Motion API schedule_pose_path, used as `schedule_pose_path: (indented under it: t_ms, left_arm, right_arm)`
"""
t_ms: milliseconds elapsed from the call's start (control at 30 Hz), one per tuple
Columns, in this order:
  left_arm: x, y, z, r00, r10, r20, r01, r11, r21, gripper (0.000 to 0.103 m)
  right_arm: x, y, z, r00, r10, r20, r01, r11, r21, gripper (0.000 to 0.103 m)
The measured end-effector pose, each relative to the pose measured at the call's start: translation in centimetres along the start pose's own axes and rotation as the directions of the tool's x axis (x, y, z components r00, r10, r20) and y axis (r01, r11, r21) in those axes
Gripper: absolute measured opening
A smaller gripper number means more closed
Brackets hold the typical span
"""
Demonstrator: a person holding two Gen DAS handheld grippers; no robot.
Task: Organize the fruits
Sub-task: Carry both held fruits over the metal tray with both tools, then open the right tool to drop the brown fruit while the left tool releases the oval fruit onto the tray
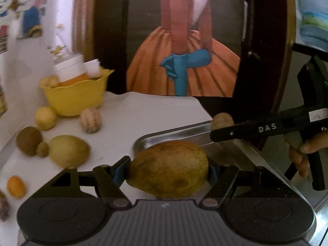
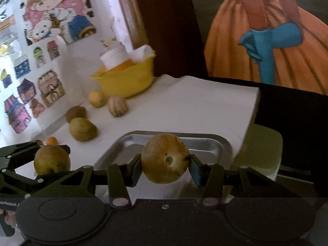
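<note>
1. The left gripper [image 1: 169, 169] has its fingers clenched on a large yellow-brown mango [image 1: 168, 169], one pad on each end of it.
2. That mango hangs at the near left edge of a metal tray [image 1: 164, 136], over the white bench [image 1: 143, 110].
3. The right gripper [image 2: 165, 164] grips a smaller round brown fruit [image 2: 165, 161], its fingers pressed against the fruit's two sides.
4. In the right wrist view the round fruit sits in front of the tray's near rim; the tray [image 2: 207, 145] itself looks bare there.
5. In the left wrist view the right gripper reaches in from the right above the tray's far edge, held by a hand [image 1: 305, 153].
6. A yellow bowl [image 1: 75, 99] stands at the far left of the bench, with white containers [image 1: 69, 66] and something orange inside.
7. Just in front of the bowl lie a yellow round fruit [image 1: 45, 117] and a pale striped one [image 1: 90, 120], near each other but apart.
8. Nearer lie a brown kiwi-like fruit [image 1: 28, 140], a small brown one [image 1: 42, 149] touching it, and a second green-yellow mango [image 1: 68, 150] beside those.
9. A small orange fruit [image 1: 16, 186] lies alone near the left edge of the bench.
10. Cartoon stickers [image 2: 55, 14] cover the wall behind, and a painting of an orange skirt [image 1: 184, 61] leans behind the bench.
</note>
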State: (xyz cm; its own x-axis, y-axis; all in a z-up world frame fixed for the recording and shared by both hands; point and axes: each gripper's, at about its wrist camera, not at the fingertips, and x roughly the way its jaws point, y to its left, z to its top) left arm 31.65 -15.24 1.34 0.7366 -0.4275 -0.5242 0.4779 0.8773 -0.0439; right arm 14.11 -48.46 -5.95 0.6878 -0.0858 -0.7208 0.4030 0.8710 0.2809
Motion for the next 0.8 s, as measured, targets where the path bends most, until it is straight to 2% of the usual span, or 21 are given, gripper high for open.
schedule_pose_path:
  t_ms: [167, 500, 800]
  left_arm:
    - [1.7, -1.3, -0.2, 1.000, -0.006, -0.013, 0.007, 0.998, 0.056, 0.077]
    - [3.4, -1.8, -0.7, 0.997, 0.016, -0.070, -0.011, 0.997, 0.082, 0.077]
    - [3.9, -2.3, -0.9, 0.995, 0.035, -0.090, -0.025, 0.994, 0.109, 0.077]
  right_arm:
    - [0.8, -0.9, 0.0, 1.000, -0.021, -0.013, 0.021, 1.000, 0.008, 0.050]
    - [1.8, -0.9, 0.1, 0.999, -0.042, -0.030, 0.041, 0.999, -0.015, 0.050]
    - [1.9, -0.6, 0.1, 0.998, -0.050, -0.032, 0.049, 0.998, -0.031, 0.051]
